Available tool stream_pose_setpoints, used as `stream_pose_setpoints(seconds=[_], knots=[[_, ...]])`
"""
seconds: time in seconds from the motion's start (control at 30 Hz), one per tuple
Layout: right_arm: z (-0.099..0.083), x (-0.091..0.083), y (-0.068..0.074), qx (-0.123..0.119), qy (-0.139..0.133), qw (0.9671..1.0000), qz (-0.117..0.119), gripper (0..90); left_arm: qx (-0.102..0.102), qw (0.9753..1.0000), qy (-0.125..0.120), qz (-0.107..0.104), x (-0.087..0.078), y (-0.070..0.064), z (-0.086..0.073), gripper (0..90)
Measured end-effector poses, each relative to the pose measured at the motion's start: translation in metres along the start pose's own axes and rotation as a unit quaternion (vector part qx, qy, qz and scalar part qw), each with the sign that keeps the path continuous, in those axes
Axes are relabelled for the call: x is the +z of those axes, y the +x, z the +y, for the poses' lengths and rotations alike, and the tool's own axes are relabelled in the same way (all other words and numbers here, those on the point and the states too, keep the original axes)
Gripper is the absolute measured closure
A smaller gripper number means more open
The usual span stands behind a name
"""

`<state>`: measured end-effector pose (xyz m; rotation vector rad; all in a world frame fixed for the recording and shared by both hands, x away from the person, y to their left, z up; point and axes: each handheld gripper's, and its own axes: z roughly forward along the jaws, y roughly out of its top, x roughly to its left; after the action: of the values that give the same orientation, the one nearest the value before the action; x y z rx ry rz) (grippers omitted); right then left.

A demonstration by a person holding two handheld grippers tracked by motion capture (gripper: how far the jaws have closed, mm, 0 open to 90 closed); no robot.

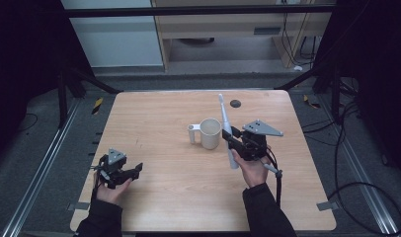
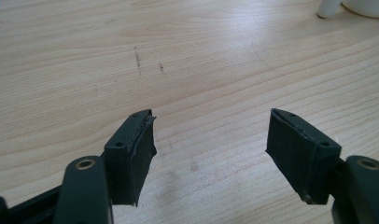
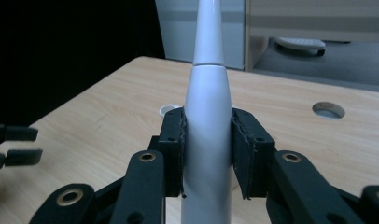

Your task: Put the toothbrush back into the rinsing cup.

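1. The white toothbrush [image 1: 227, 129] stands nearly straight up, thin end on top, fat end down by the bench [image 1: 159, 123].
2. The right gripper [image 1: 231, 141] has its fingers [image 3: 172, 149] squeezed on its fat middle.
3. The cream mug [image 1: 210, 133] sits just beside those fingers; I cannot see inside it.
4. The left gripper [image 1: 138, 168] rests far off, its fingers wide apart, holding nothing.

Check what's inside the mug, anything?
Cannot tell. In the high view the mug shows only a pale inner wall; its bottom is hidden. The toothbrush is outside it, gripped by the right claw.
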<state>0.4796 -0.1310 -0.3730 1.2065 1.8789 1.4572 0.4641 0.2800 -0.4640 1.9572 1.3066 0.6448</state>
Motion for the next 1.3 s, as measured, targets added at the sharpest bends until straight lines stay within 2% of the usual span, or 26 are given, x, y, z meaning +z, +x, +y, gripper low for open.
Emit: stream_pose_setpoints(seconds=[0.33,0.43,0.63,0.73,1.1,1.3], knots=[[0.014,0.009,-0.003,0.009,-0.036,0.9993,-0.011,67.1,0.000,1.0000,0.000,0.000,0.000,0.000,0.000,31.1],[0.019,0.013,-0.005,0.015,-0.055,0.9982,-0.019,67.1,0.000,1.0000,-0.001,-0.001,0.000,0.000,0.000,31.1],[0.023,0.022,-0.007,0.018,-0.076,0.9965,-0.031,67.0,-0.001,1.0000,-0.001,-0.001,0.001,0.000,0.000,31.1],[0.025,0.028,-0.011,0.027,-0.085,0.9954,-0.035,67.0,-0.002,1.0000,-0.001,-0.001,0.001,0.000,0.000,31.1],[0.036,0.049,-0.016,0.031,-0.104,0.9927,-0.052,67.0,-0.005,1.0000,-0.004,-0.002,0.001,0.002,0.000,31.1],[0.042,0.058,-0.019,0.037,-0.120,0.9901,-0.063,67.0,-0.006,1.0000,-0.007,0.000,0.000,0.002,0.000,31.1]])
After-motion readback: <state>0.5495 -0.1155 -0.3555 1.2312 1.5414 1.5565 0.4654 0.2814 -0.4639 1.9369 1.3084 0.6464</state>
